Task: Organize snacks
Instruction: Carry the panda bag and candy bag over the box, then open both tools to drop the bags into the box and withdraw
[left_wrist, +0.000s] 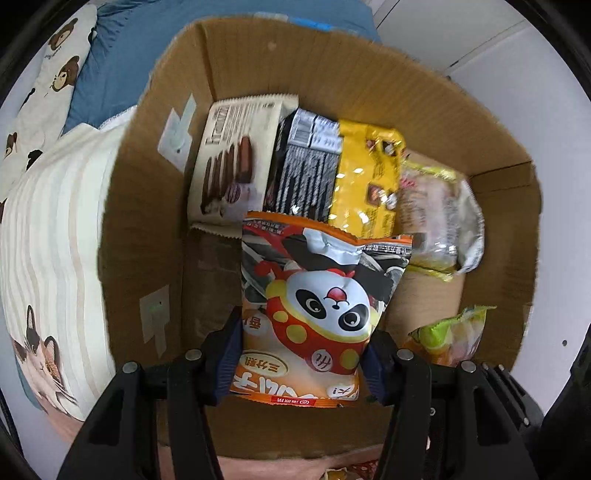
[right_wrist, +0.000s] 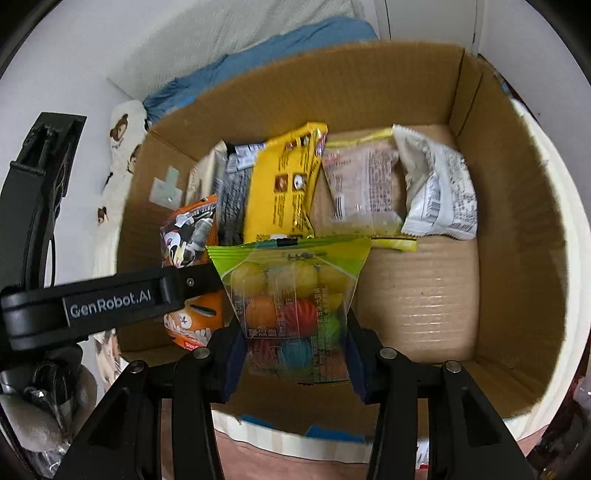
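L gripper (left_wrist: 301, 354) clamps orange panda bag (left_wrist: 317, 306); R gripper (right_wrist: 295, 354) clamps clear candy-ball bag (right_wrist: 295, 295), both over cardboard box (right_wrist: 517, 258). "GenRobot.AI" on L gripper's side. Box holds yellow pack (right_wrist: 284, 181), white pack (right_wrist: 439, 188) & others

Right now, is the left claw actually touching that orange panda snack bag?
Touching. The left wrist view shows the left claw with its blue pads pressed against both sides of the panda bag, holding it above the cardboard box.
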